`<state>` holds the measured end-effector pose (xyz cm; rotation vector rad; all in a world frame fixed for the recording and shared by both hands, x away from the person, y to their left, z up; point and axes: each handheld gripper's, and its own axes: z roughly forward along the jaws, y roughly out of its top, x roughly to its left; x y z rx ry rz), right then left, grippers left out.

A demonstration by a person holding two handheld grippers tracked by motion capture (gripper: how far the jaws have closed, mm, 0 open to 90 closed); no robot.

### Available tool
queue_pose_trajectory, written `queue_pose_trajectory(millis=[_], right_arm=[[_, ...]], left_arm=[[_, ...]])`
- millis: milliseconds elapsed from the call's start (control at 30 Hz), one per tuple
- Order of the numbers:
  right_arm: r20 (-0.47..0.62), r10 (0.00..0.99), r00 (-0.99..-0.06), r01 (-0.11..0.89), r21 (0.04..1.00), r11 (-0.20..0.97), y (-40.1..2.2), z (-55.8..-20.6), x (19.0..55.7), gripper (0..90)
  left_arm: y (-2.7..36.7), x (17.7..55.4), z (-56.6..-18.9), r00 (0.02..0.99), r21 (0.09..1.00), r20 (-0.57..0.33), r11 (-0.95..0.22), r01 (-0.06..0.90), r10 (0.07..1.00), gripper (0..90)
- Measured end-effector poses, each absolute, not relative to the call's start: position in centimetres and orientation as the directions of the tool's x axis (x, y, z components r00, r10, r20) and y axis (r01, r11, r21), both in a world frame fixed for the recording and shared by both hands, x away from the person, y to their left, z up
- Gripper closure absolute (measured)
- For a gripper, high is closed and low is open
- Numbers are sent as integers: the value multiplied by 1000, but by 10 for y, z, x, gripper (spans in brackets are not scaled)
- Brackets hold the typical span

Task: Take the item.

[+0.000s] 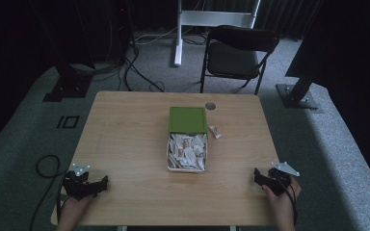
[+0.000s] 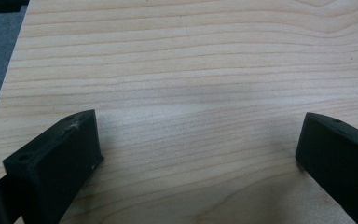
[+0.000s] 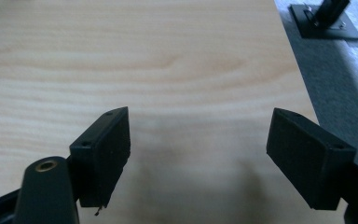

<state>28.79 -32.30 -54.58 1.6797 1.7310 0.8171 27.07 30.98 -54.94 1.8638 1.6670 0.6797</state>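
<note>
While both grippers rest low at the near edge of the wooden counter (image 1: pixel 125 144), a white box (image 1: pixel 187 153) sits at its middle, filled with what look like crumpled white wrappers, though the high view is too small to tell them apart. Its green lid (image 1: pixel 188 119) lies just behind it, touching the far end. One small white scrap (image 1: pixel 215 132) lies on the wood just right of the box.

The left gripper (image 1: pixel 101 184) is at the near left corner, its fingers (image 2: pixel 60 158) spread wide over bare wood. The right gripper (image 1: pixel 259 176) is at the near right edge, its fingers (image 3: pixel 105 149) likewise apart and holding nothing. Both are well apart from the box.
</note>
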Motion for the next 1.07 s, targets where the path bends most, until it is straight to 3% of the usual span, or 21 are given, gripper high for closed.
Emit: queue_pose_trajectory(millis=[200,567,733,1067], right_arm=[[16,999,35,648,760,-35,-326,-553,278,209],[24,999,45,676,735,-48,-321,-555,274,183],[22,1000,10,687,726,-23,-322,-555,279,115],[20,999,32,687,726,-37,-321,-555,282,115]], left_arm=[[310,271,-549,106,689,13,-86,720,994,7],[310,271,-549,106,689,13,-86,720,994,7],[310,271,-549,106,689,13,-86,720,994,7],[310,271,-549,106,689,13,-86,720,994,7]])
